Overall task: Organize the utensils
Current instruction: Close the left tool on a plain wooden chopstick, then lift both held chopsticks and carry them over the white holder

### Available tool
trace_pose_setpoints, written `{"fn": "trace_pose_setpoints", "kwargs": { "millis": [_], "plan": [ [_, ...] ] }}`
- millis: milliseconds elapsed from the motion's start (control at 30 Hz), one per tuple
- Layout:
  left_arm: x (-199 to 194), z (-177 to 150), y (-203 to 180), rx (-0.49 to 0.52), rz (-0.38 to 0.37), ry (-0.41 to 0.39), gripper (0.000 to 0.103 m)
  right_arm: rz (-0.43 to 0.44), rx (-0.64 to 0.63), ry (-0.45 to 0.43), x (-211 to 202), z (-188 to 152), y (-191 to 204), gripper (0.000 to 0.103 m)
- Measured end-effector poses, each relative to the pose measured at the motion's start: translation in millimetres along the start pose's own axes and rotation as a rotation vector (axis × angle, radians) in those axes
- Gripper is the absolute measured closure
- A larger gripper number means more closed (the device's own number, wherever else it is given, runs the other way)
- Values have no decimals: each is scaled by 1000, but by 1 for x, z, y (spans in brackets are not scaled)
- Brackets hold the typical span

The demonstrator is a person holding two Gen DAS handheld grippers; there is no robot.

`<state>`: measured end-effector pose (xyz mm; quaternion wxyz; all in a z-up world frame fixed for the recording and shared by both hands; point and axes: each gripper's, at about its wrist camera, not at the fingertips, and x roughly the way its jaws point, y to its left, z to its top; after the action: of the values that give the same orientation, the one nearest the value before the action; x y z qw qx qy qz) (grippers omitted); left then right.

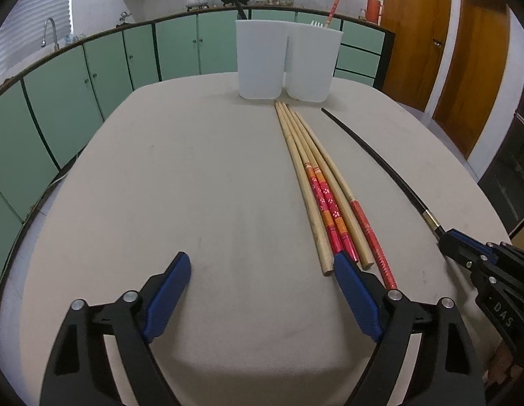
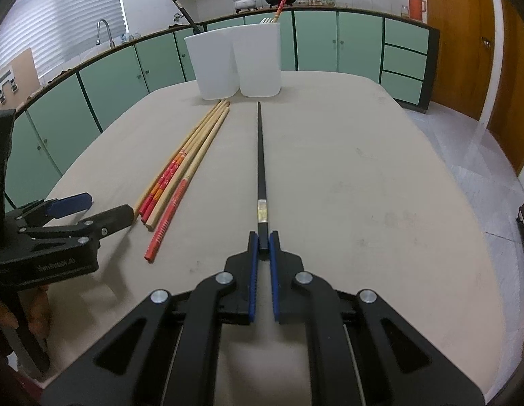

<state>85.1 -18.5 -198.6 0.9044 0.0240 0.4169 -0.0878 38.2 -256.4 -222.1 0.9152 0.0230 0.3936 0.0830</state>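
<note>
Right tongs [image 2: 263, 242]: clamped on the butt end of the black chopstick [image 2: 261, 155], which lies flat on the counter [image 2: 363, 169] with its tip pointing at the white holder [image 2: 238, 64]. Keep the clamp firm and lift the butt end first, so the long shaft does not pivot or drag.

Left tongs [image 1: 262, 264]: spread wide, nothing between the pads, right finger [image 1: 355, 299] just at the near ends of the bundle of wooden chopsticks [image 1: 309, 176]. Centre over a single stick before closing; sticks lie touching, so two may be caught.

Bundle: left of the black chopstick, tips just short of the holder.

Holder: at the far edge, two compartments, already containing a fork [image 2: 267, 20] and a red chopstick [image 2: 284, 0]. Tilt steeply and enter tip-down.
</note>
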Motion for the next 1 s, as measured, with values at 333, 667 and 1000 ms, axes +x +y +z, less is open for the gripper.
{"fn": "trace_pose_setpoints", "kwargs": {
  "millis": [333,667,1000],
  "plan": [
    [2,5,9,-54,70,10,36,7,11,-3,0,-1,-2,97],
    [-1,0,2,-30,54,-6,48,9,9,-2,1,-1,-3,96],
    [-3,0,-11,7,21,-30,96,1,-13,-13,4,-2,-2,97]
  ]
}}
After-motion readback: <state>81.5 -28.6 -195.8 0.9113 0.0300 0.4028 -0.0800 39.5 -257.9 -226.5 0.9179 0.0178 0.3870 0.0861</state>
